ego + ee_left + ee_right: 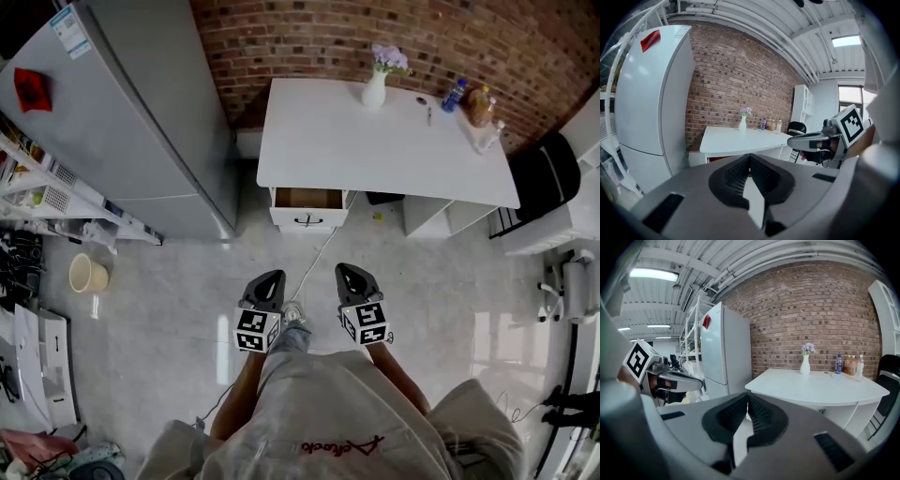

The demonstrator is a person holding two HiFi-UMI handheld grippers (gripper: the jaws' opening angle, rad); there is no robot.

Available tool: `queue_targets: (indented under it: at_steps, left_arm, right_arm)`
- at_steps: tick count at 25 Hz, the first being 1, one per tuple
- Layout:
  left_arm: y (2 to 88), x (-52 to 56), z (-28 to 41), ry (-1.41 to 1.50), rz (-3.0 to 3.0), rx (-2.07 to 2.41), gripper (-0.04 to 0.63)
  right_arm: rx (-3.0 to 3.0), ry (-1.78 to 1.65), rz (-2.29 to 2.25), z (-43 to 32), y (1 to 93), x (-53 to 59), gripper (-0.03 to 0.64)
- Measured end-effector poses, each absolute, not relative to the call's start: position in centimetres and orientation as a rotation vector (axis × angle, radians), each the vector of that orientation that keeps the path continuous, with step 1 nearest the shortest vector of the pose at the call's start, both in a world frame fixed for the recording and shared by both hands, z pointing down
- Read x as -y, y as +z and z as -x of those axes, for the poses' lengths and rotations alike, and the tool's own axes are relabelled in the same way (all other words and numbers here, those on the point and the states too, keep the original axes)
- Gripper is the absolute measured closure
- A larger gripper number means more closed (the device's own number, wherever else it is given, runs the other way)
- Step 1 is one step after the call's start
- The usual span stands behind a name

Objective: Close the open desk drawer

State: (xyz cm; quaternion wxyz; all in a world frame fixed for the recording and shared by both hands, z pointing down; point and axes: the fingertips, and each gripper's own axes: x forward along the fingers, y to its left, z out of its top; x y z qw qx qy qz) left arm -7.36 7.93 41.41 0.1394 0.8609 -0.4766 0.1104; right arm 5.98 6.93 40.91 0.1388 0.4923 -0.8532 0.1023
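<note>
A white desk (328, 141) stands against the brick wall. Its left drawer (308, 201) is pulled out, showing a brown inside and a dark handle on the white front. Both grippers hang in front of me, well short of the desk, over the floor. My left gripper (268, 280) is shut with nothing in it, and my right gripper (351, 274) is shut and empty too. In the left gripper view the desk (736, 139) lies ahead past the shut jaws; the right gripper view shows the desk (820, 386) to the right.
A tall grey fridge (131, 112) stands left of the desk. A vase of flowers (375, 89) and bottles (473, 103) sit on the desktop. A black chair (544, 173) is at the right, a beige bucket (87, 273) and shelving at the left. A cable runs across the floor.
</note>
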Motion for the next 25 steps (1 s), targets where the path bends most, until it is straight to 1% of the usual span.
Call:
queue_targets:
  at_steps: [5, 12, 19, 25]
  left_arm:
    - [40.7, -1.6, 9.0, 0.320, -2.524, 1.335, 0.581]
    - [41.1, 4.9, 9.8, 0.346, -2.570, 1.269, 0.581]
    - [42.4, 7.1, 8.5, 0.384, -2.560, 1.227, 0.581]
    - [42.8, 7.6, 6.9, 0.396, -2.518, 1.285, 0.581]
  right_arm:
    - [2.453, 0.273, -1.460, -4.2, 39.7, -0.7, 0.598]
    - [2.418, 0.268, -1.543, -4.2, 39.4, 5.4, 0.597]
    - [2.374, 0.333, -1.550, -6.0, 41.0, 7.0, 0.598]
    - [2.411, 0.331, -1.482, -7.5, 41.3, 8.6, 0.598]
